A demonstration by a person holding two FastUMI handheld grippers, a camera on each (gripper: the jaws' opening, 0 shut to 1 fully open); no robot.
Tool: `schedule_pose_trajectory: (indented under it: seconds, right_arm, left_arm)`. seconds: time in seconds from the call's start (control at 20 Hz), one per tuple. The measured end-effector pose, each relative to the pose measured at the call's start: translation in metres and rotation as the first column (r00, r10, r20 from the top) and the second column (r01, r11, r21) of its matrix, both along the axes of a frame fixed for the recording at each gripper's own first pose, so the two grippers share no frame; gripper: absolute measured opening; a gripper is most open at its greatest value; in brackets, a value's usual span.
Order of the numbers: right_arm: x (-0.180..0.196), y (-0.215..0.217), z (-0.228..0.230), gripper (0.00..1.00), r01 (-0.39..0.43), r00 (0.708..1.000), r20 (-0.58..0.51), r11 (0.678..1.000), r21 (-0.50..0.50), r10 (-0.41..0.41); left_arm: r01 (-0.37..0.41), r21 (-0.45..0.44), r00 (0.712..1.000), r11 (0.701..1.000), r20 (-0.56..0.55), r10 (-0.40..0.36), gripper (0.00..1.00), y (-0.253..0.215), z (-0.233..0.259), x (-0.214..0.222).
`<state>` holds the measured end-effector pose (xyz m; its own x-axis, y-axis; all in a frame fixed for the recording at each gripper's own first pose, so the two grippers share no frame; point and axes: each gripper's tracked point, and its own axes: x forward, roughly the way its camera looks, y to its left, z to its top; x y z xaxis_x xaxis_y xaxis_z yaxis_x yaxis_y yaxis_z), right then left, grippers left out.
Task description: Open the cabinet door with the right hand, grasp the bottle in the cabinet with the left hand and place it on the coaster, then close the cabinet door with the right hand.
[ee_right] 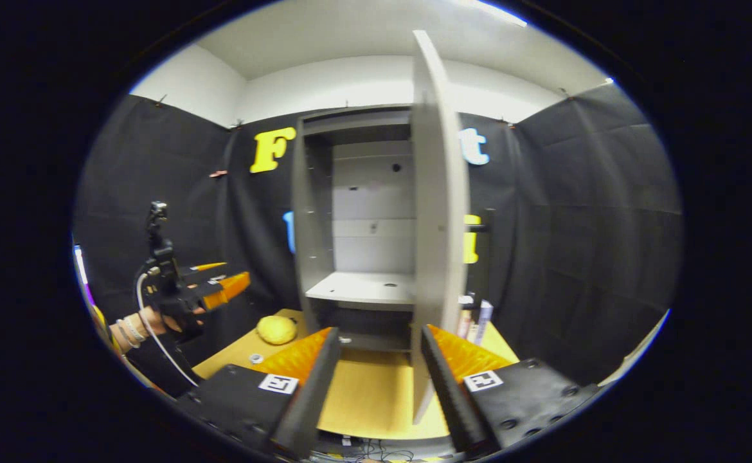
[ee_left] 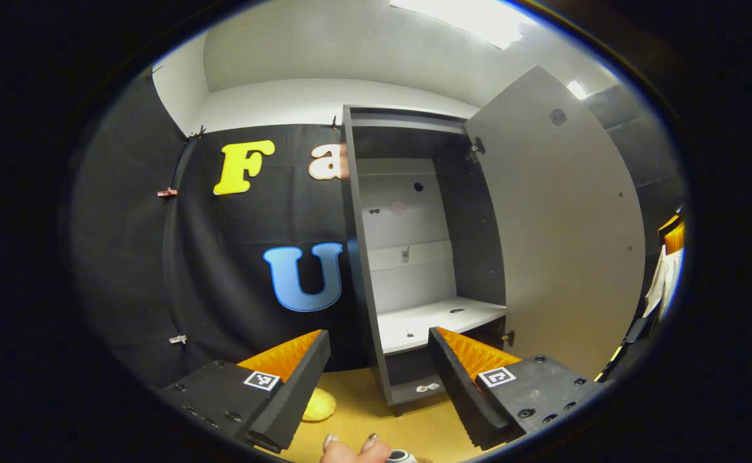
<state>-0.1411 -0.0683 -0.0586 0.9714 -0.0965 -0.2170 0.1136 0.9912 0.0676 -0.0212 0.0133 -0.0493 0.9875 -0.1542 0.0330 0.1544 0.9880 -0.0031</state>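
Door [ee_right: 439, 212] open, shelf [ee_left: 437, 321] bare; both grippers, left [ee_left: 379, 379] and right [ee_right: 376, 379], spread and empty. Next: push door's edge gently shut with right.

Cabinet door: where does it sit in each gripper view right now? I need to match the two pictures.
Left gripper view: the cabinet door stands swung open, right of centre, its broad face showing.
Right gripper view: the same door appears nearly edge-on at centre, above the right gripper.
Shared landmark: the white shelf inside the cabinet.
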Motion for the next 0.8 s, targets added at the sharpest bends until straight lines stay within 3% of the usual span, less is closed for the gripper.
schedule_pose_trajectory:
  seconds: [0.05, 0.1, 0.15, 0.2, 0.3, 0.4, 0.5, 0.65, 0.7, 0.8]
  right_arm:
    - [0.000, -0.016, 0.000, 0.86, 0.049, 0.999, 0.006, 0.999, -0.014, -0.049]
    - [-0.002, -0.031, 0.002, 0.97, 0.082, 0.997, 0.013, 0.996, -0.023, -0.081]
    - [-0.002, -0.046, 0.007, 0.93, 0.109, 0.994, 0.025, 0.994, -0.032, -0.108]
    - [0.002, -0.062, 0.012, 0.97, 0.129, 0.991, 0.043, 0.991, -0.037, -0.127]
    - [0.015, -0.081, 0.019, 0.94, 0.120, 0.991, 0.063, 0.992, -0.021, -0.119]
    - [0.032, -0.094, 0.019, 0.89, 0.081, 0.994, 0.069, 0.997, -0.001, -0.081]
    - [0.050, -0.095, 0.018, 0.92, 0.008, 0.997, 0.077, 1.000, 0.001, -0.008]
    - [0.069, -0.091, 0.017, 0.81, -0.105, 0.991, 0.087, 0.994, 0.000, 0.105]
    - [0.069, -0.087, 0.017, 0.89, -0.140, 0.986, 0.090, 0.990, 0.022, 0.137]
    - [0.067, -0.080, 0.013, 0.88, -0.184, 0.981, 0.071, 0.980, 0.076, 0.179]
  left_arm:
    - [0.005, 0.002, 1.000, 1.000, 0.004, -0.005, 0.99, -0.002, 0.004, 0.001]
    - [-0.001, 0.001, 1.000, 1.000, 0.013, 0.001, 0.99, -0.004, 0.009, 0.001]
    - [0.001, -0.003, 1.000, 1.000, 0.018, -0.001, 0.99, -0.007, 0.013, 0.003]
    - [0.003, -0.009, 1.000, 1.000, 0.021, -0.003, 0.96, -0.014, 0.015, 0.004]
    - [-0.006, -0.026, 1.000, 1.000, 0.013, 0.006, 0.96, -0.023, 0.020, 0.003]
    - [-0.035, -0.039, 0.999, 0.999, 0.004, 0.035, 0.96, -0.027, 0.025, 0.003]
    - [-0.081, -0.043, 0.997, 0.996, 0.011, 0.081, 0.96, -0.025, 0.033, 0.002]
    - [-0.157, -0.049, 0.987, 0.986, 0.011, 0.157, 0.96, -0.020, 0.037, -0.001]
    - [-0.175, -0.051, 0.984, 0.983, 0.014, 0.176, 0.99, -0.020, 0.038, -0.001]
    - [-0.216, -0.048, 0.976, 0.975, -0.001, 0.216, 0.99, -0.014, 0.033, -0.003]
